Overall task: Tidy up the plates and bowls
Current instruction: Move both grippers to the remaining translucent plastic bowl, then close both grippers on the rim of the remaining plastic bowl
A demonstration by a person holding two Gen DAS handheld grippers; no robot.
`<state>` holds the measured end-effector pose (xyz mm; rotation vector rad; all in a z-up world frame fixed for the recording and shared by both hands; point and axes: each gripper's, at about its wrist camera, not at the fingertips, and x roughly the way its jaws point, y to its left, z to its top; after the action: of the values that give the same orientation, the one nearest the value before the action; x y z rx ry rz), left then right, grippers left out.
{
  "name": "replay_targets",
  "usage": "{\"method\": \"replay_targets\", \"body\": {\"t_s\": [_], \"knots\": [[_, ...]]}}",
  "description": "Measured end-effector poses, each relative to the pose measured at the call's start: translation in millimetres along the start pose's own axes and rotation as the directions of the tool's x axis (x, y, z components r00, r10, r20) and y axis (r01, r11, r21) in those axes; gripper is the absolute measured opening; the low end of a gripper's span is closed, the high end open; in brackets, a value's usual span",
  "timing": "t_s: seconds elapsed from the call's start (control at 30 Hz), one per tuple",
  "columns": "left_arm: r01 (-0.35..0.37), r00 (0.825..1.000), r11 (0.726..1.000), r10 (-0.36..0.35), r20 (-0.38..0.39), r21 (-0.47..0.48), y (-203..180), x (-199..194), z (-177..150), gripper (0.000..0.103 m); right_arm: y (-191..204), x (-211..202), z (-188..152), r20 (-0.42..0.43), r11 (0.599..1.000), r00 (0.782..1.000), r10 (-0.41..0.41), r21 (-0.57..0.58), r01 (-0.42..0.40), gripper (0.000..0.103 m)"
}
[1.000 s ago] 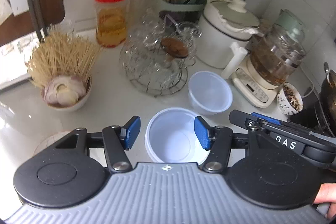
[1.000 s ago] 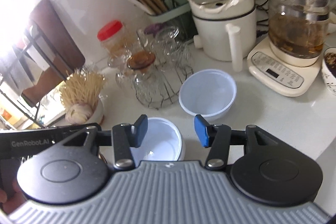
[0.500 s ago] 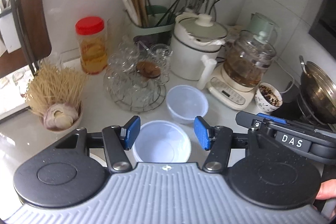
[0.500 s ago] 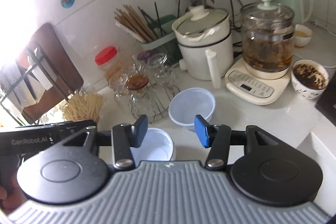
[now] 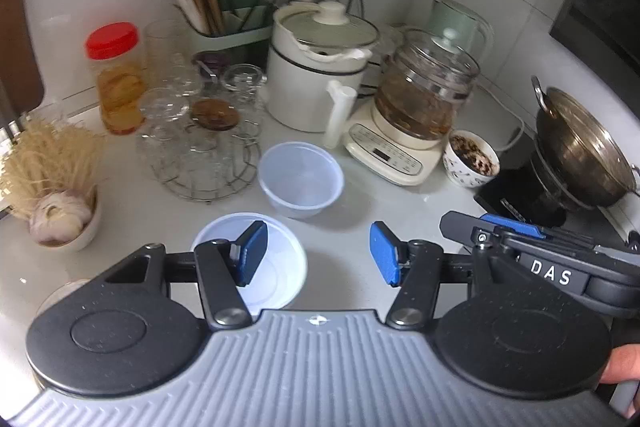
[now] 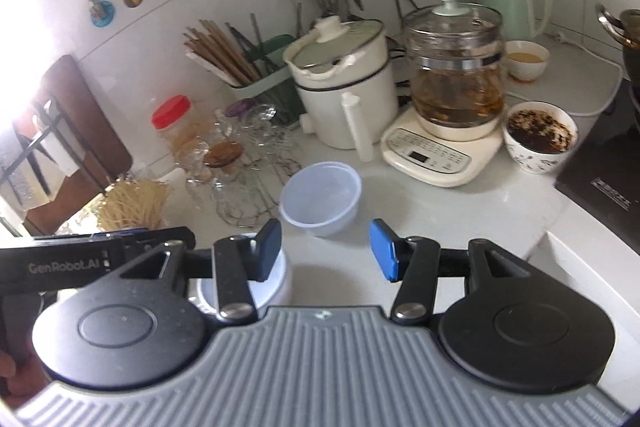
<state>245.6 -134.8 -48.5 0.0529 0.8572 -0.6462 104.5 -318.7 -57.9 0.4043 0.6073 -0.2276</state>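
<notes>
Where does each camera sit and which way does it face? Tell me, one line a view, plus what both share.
Left wrist: on the left gripper, looking down over the counter; its open blue fingers, the other gripper at right and a fingertip show.
Right wrist: on the right gripper, facing the same corner; its open fingers and the other gripper at left show.
Shared: the clear bowl, the white bowl, the white pot, the glass kettle.

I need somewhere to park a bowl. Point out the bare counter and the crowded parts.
Bare counter lies in front of the clear plastic bowl, between the white bowl and the black stove. Another patch lies between the garlic bowl and the wire glass rack. The back wall is crowded with appliances.
</notes>
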Motion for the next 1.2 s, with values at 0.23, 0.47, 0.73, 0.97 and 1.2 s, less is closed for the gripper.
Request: {"method": "replay_targets", "body": {"t_s": [0.23, 0.47, 0.73, 0.97, 1.2], "knots": [[0.018, 0.999, 1.0, -0.017, -0.042, 0.021, -13, 23, 2, 0.062, -23, 12, 0, -0.014, 0.999, 1.0, -0.02, 0.05, 0.02, 0.053], [-0.013, 0.998, 1.0, 0.015, -0.062, 0.019, -14, 47, 12, 0.062, -38, 34, 13, -0.02, 0.997, 1.0, 0.001, 0.08, 0.0, 0.053], [-0.057, 0.995, 0.997, 0.052, -0.083, -0.058, -6, 79, 28, 0.062, -51, 66, 33, -0.065, 0.996, 0.997, 0.046, 0.075, -0.041, 0.053], [-0.094, 0.992, 0.985, 0.082, -0.093, -0.145, 5, 111, 43, 0.062, -63, 103, 53, -0.123, 0.996, 0.989, 0.077, 0.062, -0.07, 0.053], [-0.095, 0.989, 0.96, 0.06, -0.137, -0.264, 24, 145, 48, 0.062, -67, 142, 66, -0.197, 0.992, 0.973, 0.123, 0.05, -0.115, 0.053]]}}
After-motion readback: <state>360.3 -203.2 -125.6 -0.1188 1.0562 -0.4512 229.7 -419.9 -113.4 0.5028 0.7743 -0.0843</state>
